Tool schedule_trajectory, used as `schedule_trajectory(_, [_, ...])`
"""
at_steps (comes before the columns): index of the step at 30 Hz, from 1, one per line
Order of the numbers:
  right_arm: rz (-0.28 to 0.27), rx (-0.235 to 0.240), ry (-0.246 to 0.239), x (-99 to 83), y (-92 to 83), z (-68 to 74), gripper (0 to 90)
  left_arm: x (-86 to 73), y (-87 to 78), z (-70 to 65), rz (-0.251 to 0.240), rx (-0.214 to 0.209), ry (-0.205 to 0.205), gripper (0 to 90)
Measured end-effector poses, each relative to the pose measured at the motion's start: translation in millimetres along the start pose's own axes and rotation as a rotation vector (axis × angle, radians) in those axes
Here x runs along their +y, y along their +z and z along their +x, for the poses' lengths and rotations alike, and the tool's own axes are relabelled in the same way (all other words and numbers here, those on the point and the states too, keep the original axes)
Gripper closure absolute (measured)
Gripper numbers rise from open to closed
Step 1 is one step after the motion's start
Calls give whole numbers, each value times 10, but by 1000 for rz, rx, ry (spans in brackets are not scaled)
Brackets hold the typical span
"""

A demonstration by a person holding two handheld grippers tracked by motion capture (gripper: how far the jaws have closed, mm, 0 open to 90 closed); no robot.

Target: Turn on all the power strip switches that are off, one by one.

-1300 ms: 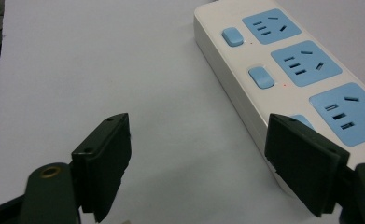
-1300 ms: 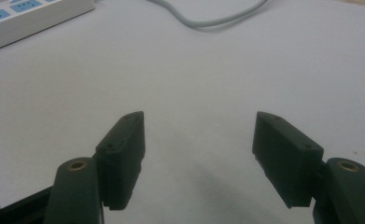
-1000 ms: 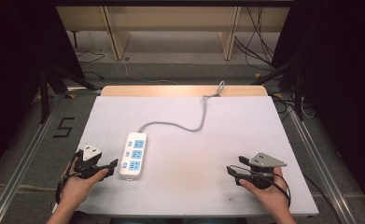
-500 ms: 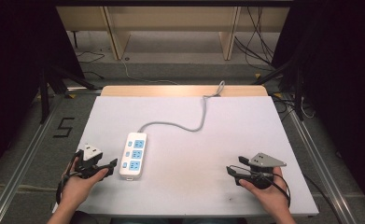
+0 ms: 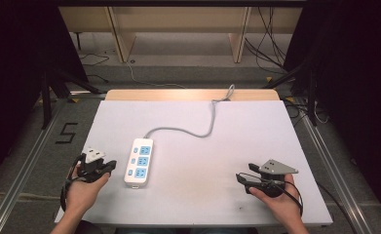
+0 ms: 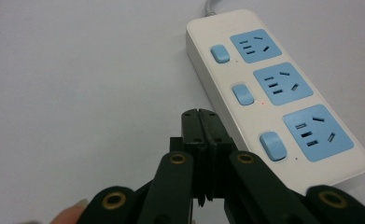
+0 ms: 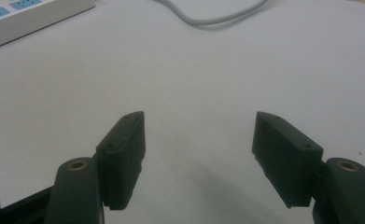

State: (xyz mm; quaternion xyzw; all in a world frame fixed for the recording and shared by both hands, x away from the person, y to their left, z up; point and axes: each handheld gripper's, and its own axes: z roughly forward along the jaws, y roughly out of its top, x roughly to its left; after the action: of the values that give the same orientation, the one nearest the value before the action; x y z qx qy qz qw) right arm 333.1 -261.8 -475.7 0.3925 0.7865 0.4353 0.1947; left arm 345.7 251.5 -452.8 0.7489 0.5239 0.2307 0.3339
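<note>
**Left fingers pressed together beside the strip, right fingers spread**

My left gripper (image 5: 111, 165) sits at the near left of the table (image 5: 237, 131), in my left hand (image 5: 83, 187). Its fingers (image 6: 201, 128) have just been closing and now meet flat against each other with nothing between them. In the left gripper view their tips stand just beside the near left edge of the strip (image 6: 283, 88), level with its nearest switch (image 6: 272, 146); whether they touch it I cannot tell.

The strip (image 5: 140, 162) lies flat just right of that gripper, near the left side of the table, its long axis running near to far. It is white, with three blue sockets in a row and a blue switch beside each. Its grey cord (image 5: 188, 130) leaves the far end, curves right across the middle of the table and runs off the far edge.

Well apart to the right, my right gripper (image 5: 240, 179) rests at the near right of the table in my right hand (image 5: 280, 202), pointing left toward the strip. Its fingers (image 7: 124, 144) stand wide apart over bare table, holding nothing. In the right gripper view the strip (image 7: 26, 16) shows at the far left corner and the cord (image 7: 213, 18) at the far edge.
</note>
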Motion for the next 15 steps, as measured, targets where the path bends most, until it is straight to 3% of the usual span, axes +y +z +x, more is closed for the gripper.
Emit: schedule_trajectory(15, [4,6,-3,5,12,25,356,182,123,-86,32,-39,5,895])
